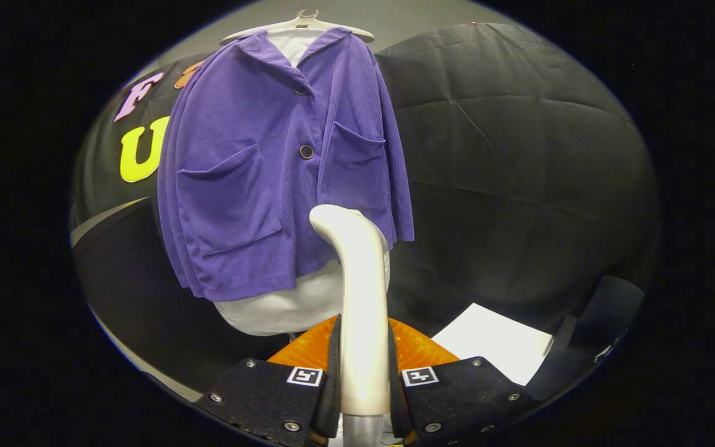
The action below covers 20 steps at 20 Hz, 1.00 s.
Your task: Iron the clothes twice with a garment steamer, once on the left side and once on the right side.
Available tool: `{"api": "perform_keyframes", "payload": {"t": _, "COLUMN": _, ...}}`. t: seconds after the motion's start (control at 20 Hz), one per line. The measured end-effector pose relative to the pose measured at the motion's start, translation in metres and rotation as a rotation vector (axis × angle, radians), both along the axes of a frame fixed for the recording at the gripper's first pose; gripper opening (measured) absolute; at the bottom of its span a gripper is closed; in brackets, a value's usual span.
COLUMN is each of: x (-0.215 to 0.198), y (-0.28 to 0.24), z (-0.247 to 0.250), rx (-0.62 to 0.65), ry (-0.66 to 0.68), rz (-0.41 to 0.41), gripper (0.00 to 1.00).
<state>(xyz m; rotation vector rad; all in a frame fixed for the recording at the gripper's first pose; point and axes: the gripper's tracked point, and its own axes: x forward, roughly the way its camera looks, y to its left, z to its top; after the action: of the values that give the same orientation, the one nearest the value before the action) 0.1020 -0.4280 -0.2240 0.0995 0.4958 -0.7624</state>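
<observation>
The garment steamer (pixel 362 310) hides part of the purple jacket's (pixel 270 186) hem and the white shirt (pixel 283 307) beneath; its base is cut off below. Open room lies right of the jacket, which hangs on a hanger (pixel 298 25) beyond the steamer head. The hand-held gripper (pixel 362 388) clamps the steamer's handle between both fingers.

The garment steamer (pixel 362 304) is a pale, cream-white wand, standing upright between the two fingers of the tool (pixel 364 379), both of which press on its handle; its neck curves over at the top, the head pointing toward the clothes just beyond it. The purple jacket (pixel 270 186) is ribbed, with dark buttons and two patch pockets; it hangs buttoned on a white hanger (pixel 298 25) over a white garment (pixel 283 307), whose hem shows below the jacket's.
</observation>
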Motion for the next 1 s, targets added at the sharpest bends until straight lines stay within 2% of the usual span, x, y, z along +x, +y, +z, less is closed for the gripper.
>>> {"api": "perform_keyframes", "payload": {"t": 0.35, "x": -0.036, "y": 0.043, "z": 0.071, "rx": -0.048, "ry": -0.1, "rz": 0.1, "gripper": 0.32}}
{"api": "perform_keyframes", "payload": {"t": 0.7, "x": -0.067, "y": 0.115, "z": 0.155, "rx": -0.132, "ry": -0.199, "rz": 0.199, "gripper": 0.32}}
{"api": "perform_keyframes", "payload": {"t": 1.0, "x": -0.101, "y": 0.187, "z": 0.185, "rx": -0.185, "ry": -0.234, "rz": 0.236, "gripper": 0.32}}
